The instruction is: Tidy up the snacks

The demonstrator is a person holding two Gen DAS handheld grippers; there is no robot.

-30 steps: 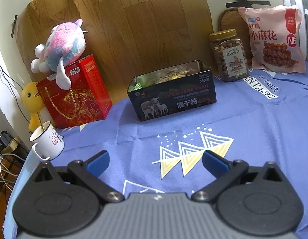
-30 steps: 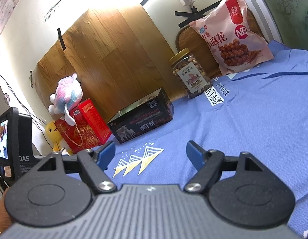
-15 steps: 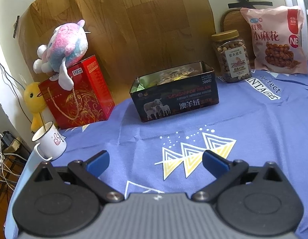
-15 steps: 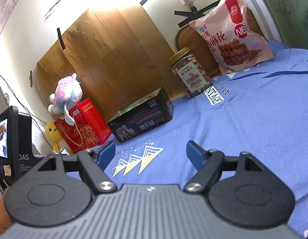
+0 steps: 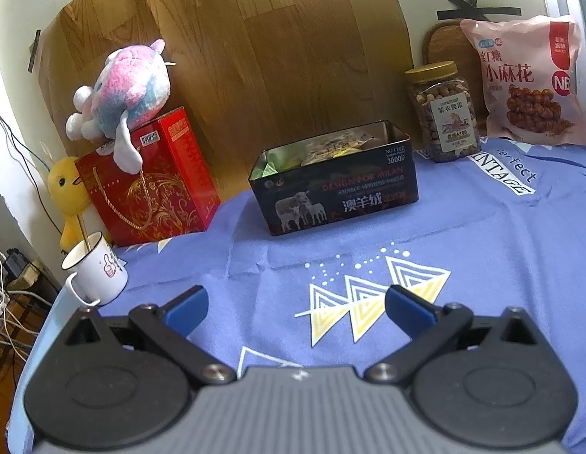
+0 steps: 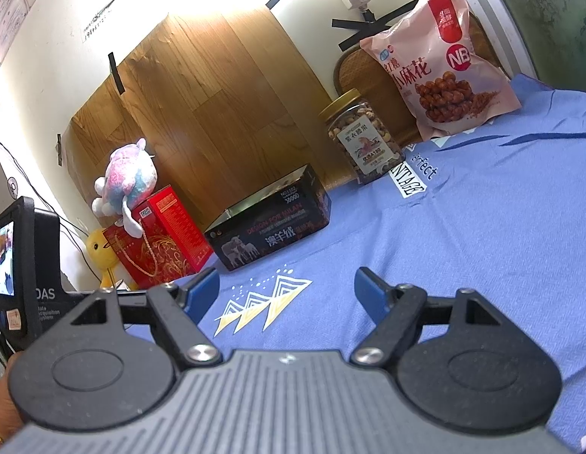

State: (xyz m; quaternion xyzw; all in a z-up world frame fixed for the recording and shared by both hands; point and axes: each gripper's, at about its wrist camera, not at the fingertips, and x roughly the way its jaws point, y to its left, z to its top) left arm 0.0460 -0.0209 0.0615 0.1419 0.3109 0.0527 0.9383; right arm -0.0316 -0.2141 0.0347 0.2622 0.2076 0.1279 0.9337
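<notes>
An open black tin (image 5: 336, 185) with snack packets inside stands on the blue cloth; it also shows in the right wrist view (image 6: 270, 227). A clear jar of nuts with a gold lid (image 5: 442, 113) (image 6: 363, 140) stands to its right. A pink snack bag (image 5: 527, 83) (image 6: 440, 64) leans against the wall farther right. My left gripper (image 5: 295, 310) is open and empty, well in front of the tin. My right gripper (image 6: 287, 293) is open and empty, low over the cloth.
A red gift box (image 5: 149, 181) with a plush toy (image 5: 122, 94) on top stands left of the tin. A yellow duck toy (image 5: 66, 189) and a white mug (image 5: 96, 268) sit at the table's left edge. A wooden board (image 5: 255, 56) leans behind.
The left gripper has drifted slightly, so the scene sits a little lower and to the right in its view. The right gripper has hardly moved. Both stay open.
</notes>
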